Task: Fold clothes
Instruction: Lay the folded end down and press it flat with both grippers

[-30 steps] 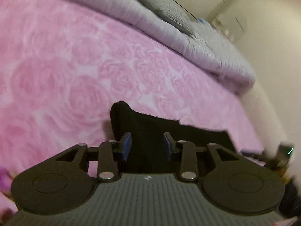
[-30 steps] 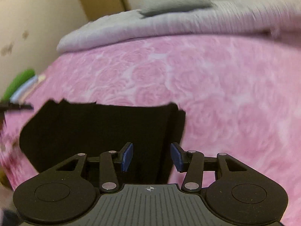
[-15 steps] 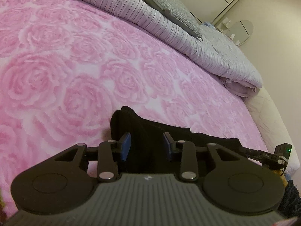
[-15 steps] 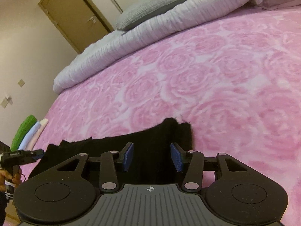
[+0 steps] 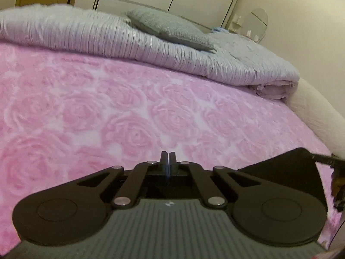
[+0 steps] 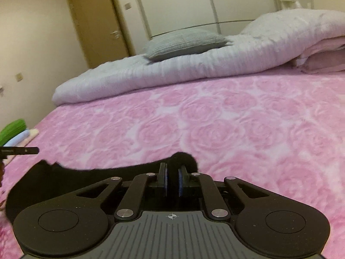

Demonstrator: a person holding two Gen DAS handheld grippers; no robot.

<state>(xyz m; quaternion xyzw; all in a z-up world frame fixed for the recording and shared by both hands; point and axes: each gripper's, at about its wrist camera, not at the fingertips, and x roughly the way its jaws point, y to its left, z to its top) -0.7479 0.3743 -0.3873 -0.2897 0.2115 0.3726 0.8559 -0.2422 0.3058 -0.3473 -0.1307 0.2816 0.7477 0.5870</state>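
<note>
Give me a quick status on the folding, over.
Left gripper shut at the black garment's edge. Right gripper closing on its other corner. Pink blanket ahead looks clear.

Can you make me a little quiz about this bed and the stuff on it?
1. What colour is the limp cloth garment lying on the pink fleece blanket?
2. True or false: the grey knitted pillow rests on the pale ribbed duvet.
3. The blanket's pattern is: A stripes, B roses, C stars.
Key: 1 black; 2 true; 3 B.
</note>
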